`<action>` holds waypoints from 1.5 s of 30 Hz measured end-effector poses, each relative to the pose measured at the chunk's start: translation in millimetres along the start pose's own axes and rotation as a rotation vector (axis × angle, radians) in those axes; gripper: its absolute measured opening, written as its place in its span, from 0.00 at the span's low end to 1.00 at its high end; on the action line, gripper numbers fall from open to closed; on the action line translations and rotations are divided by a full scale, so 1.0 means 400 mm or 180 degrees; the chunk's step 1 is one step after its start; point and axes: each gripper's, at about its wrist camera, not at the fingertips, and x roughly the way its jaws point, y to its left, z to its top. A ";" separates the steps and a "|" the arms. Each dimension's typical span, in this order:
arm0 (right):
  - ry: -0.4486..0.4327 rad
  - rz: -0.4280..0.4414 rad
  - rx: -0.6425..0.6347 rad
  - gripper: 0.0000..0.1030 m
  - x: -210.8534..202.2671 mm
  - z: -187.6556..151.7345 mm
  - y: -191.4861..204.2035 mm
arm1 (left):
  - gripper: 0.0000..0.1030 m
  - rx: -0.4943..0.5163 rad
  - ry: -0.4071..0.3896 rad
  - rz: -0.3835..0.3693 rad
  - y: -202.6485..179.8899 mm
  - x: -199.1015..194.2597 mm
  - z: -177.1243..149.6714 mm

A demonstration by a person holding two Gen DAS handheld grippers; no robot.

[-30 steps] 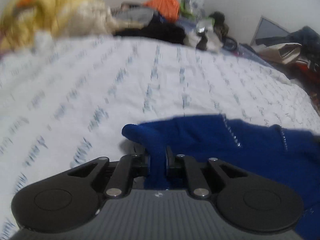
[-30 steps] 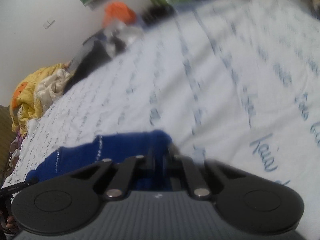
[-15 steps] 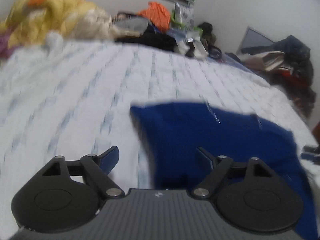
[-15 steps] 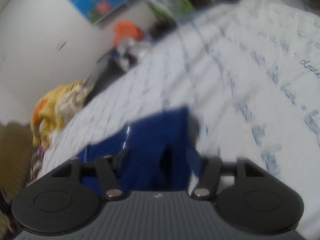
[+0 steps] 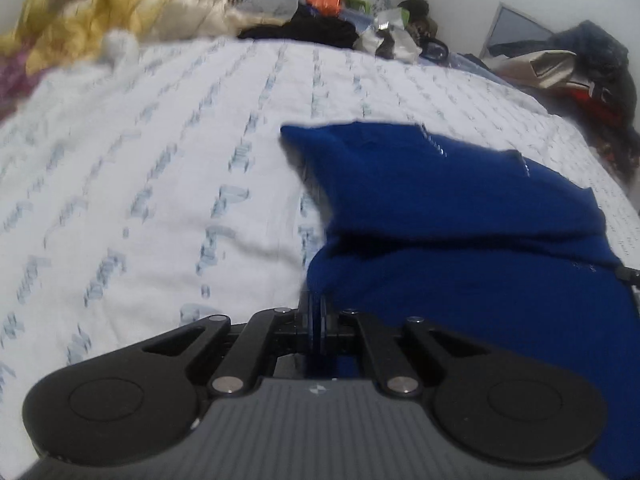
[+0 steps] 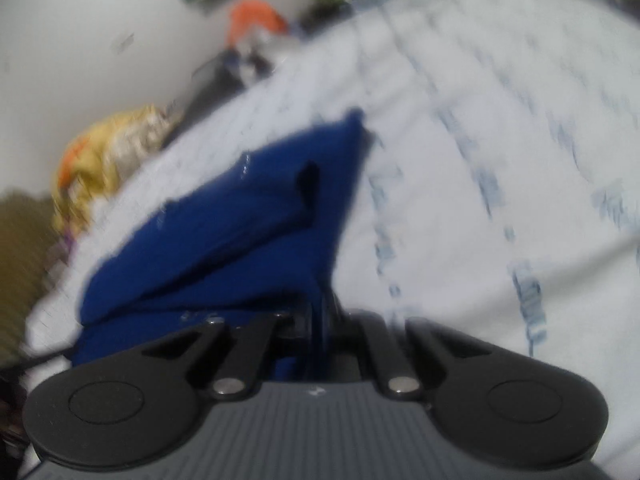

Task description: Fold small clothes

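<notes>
A dark blue garment (image 5: 452,216) lies folded over itself on the white printed bedspread (image 5: 140,184). In the left wrist view its upper layer reaches back to a point at the far left. My left gripper (image 5: 316,312) is shut on the garment's near left edge, blue cloth pinched between the pads. In the blurred right wrist view the same blue garment (image 6: 240,232) spreads to the left, and my right gripper (image 6: 318,316) is shut on its near right edge.
A yellow and cream heap of bedding (image 5: 100,20) sits at the far left of the bed. Black and orange clothes (image 5: 316,12) and small items line the far wall. More clothes and bags (image 5: 576,68) are piled at the right.
Both grippers let go of the far corners, drew back toward me over the garment, and shut again on its near edge. The far half now lies folded on top.
</notes>
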 end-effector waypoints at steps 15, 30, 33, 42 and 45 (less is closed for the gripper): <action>0.0403 0.0679 0.0864 0.75 -0.277 -0.291 -0.018 | 0.72 -0.1138 0.0372 -0.1377 0.058 -0.191 -0.295; 0.0896 0.1048 0.0944 0.75 -0.339 -0.463 0.049 | 0.69 -0.1360 0.0792 -0.1968 0.036 -0.202 -0.397; 0.0896 0.1010 0.0899 0.75 -0.333 -0.466 0.065 | 0.54 -0.1261 0.0764 -0.1859 0.030 -0.209 -0.404; 0.0936 0.1002 0.0827 0.75 -0.333 -0.485 0.076 | 0.21 -0.1130 0.0840 -0.1744 0.033 -0.206 -0.426; 0.0938 0.1000 0.0823 0.75 -0.331 -0.484 0.078 | 0.21 -0.1123 0.0846 -0.1736 0.030 -0.200 -0.423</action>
